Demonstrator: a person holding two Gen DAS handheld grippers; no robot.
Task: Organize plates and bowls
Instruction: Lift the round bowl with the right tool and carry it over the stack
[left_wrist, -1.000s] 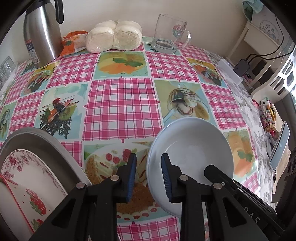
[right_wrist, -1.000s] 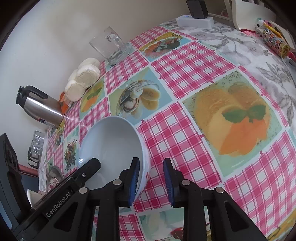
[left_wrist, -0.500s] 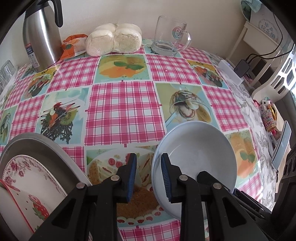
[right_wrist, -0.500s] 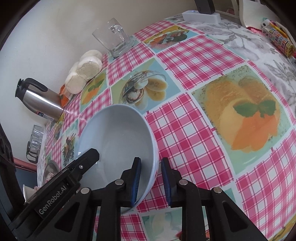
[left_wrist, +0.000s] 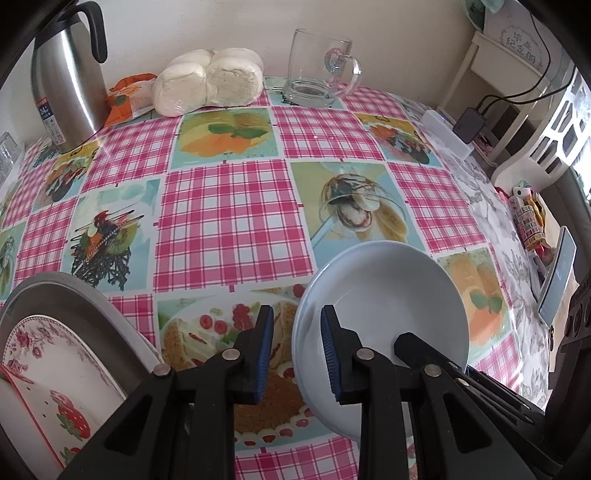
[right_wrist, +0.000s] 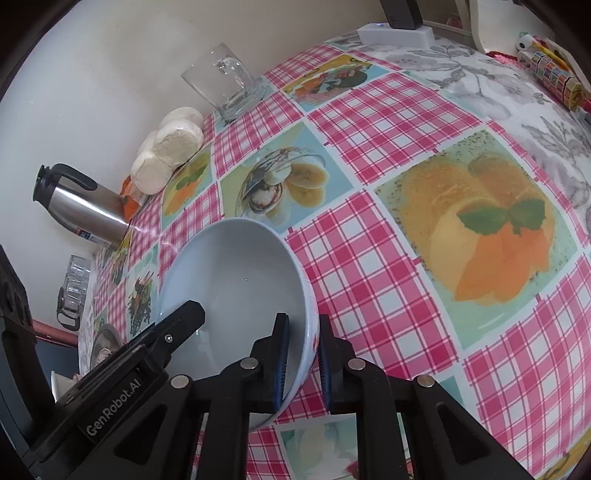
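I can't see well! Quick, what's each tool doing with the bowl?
Left tool: jaws just closed, clamped on the pale blue bowl at its rim.
Right tool: jaws just closed, clamped on the bowl's opposite rim.

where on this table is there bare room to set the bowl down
Free: the middle of the tablecloth, between the bowl and the buns, and the stretch right of the bowl in the right wrist view. Crowded: the back edge with thermos and glass mug, and the metal tray.

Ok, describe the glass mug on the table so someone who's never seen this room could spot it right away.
Start at the pink checked tablecloth and go to its far edge along the cream wall. There, right of the wrapped white buns, stands the glass mug. It is the only clear, empty, handled thing there, unlike the steel thermos further left.
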